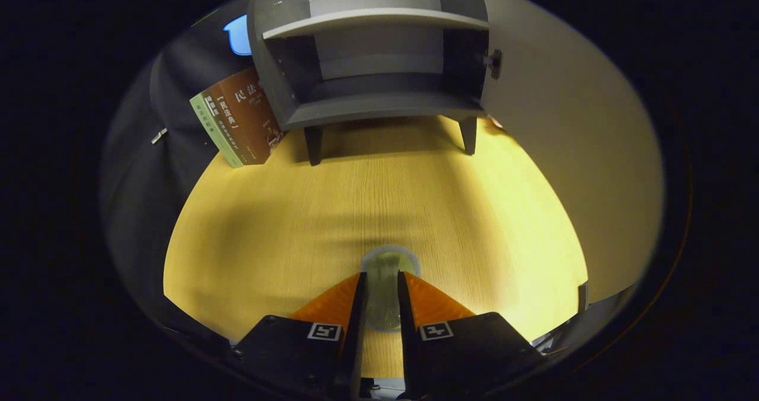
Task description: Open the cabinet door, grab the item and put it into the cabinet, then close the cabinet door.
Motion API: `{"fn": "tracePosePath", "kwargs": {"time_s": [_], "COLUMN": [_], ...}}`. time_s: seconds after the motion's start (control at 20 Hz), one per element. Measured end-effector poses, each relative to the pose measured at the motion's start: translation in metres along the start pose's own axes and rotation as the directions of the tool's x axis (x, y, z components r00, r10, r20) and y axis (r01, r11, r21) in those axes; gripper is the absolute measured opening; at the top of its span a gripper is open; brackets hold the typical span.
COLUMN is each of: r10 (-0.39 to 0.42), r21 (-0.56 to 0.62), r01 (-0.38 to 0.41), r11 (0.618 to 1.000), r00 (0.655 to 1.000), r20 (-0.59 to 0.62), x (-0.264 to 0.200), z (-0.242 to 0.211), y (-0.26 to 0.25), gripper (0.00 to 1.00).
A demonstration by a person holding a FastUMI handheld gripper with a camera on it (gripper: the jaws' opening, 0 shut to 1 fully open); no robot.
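Claw (382, 288) clamped on glass cup (388, 270); grey cabinet (379, 104) beyond, door (563, 128) open.

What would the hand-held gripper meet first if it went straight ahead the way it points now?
The hand-held gripper, shut on a clear glass, has bare wooden tabletop ahead. The first obstacle looks to be the open grey cabinet, probably its bottom shelf edge, though height is hard to judge.

The clear glass (384, 297) sits mostly hidden between the gripper (382, 282) fingers, its base out of sight. The cabinet (373, 107) top is cut off by the view's edge. Books (240, 125) are partly covered behind the cabinet's side.
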State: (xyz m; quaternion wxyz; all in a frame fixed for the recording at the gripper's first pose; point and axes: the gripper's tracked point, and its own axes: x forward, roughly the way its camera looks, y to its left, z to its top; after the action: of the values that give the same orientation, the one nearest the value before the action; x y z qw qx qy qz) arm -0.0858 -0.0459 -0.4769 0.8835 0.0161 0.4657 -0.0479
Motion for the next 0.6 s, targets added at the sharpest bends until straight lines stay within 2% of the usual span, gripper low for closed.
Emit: {"fn": "tracePosePath", "kwargs": {"time_s": [0.2,0.45,0.6], "r10": [-0.017,-0.021,-0.035], "r21": [-0.058,-0.058,-0.06], "r01": [0.015,0.014,0.029], "r11": [0.998,0.998,0.998], "r00": [0.999,0.992,0.994], "r20": [-0.04,-0.122,-0.099], "x": [0.021,0.04,0.034], "z": [-0.016,-0.041,-0.041], "y": [-0.002,-0.006,-0.009], "gripper": [0.33,0.33,0.35]}}
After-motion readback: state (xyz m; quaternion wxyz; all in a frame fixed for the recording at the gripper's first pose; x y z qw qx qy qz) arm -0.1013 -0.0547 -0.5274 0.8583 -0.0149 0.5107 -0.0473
